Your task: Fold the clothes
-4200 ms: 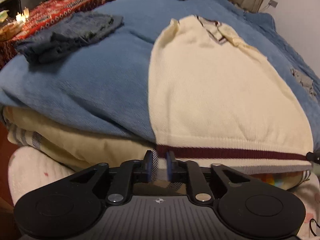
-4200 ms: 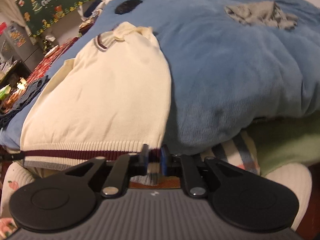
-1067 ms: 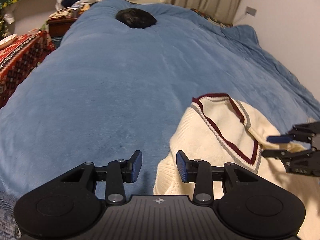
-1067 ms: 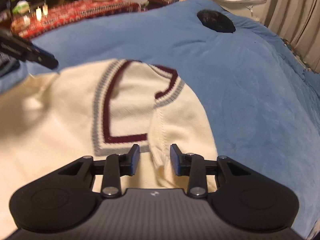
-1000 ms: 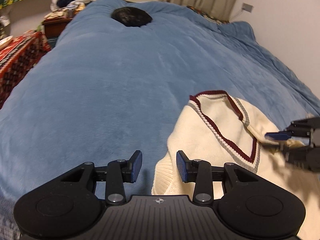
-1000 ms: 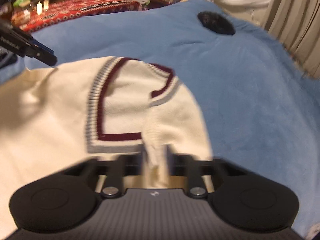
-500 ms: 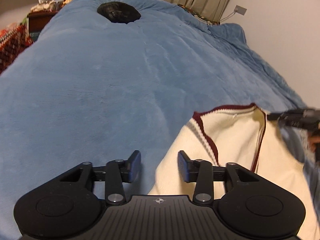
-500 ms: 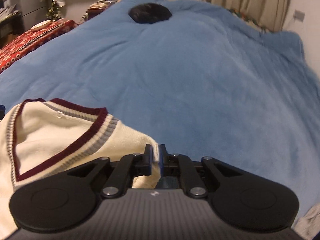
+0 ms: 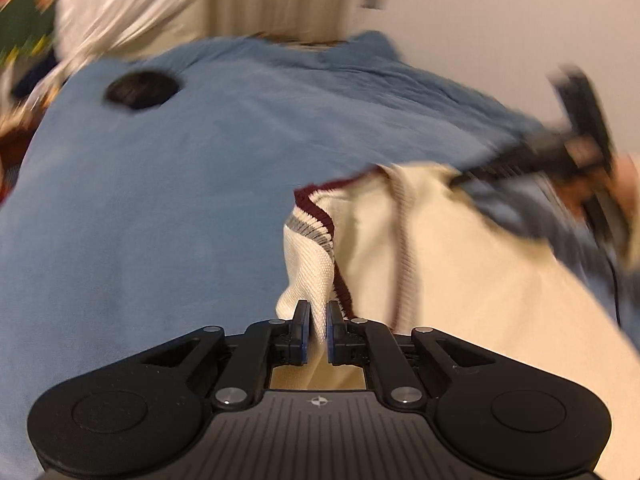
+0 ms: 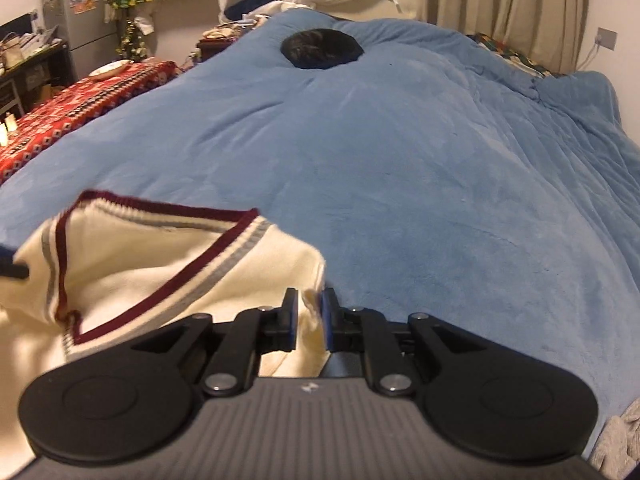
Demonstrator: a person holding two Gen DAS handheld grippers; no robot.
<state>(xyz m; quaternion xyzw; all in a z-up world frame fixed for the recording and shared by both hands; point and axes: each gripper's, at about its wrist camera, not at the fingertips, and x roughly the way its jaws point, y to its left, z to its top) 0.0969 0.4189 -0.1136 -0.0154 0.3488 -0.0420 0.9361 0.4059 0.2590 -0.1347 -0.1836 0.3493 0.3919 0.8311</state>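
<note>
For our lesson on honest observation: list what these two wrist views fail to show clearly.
- Left wrist view: right gripper motion-blurred; its jaws unreadable there.
- Both views: cream knitted V-neck sweater cut off below by gripper bodies; its hem hidden.
- Right wrist view: left gripper cut off at the edge.

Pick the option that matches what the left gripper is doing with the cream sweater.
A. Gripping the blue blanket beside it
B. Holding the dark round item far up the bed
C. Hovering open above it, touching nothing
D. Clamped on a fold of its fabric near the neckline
D: in the left wrist view the left gripper has a pinch of cream sweater knit between its nearly closed pads, just below the striped neckline.
</note>
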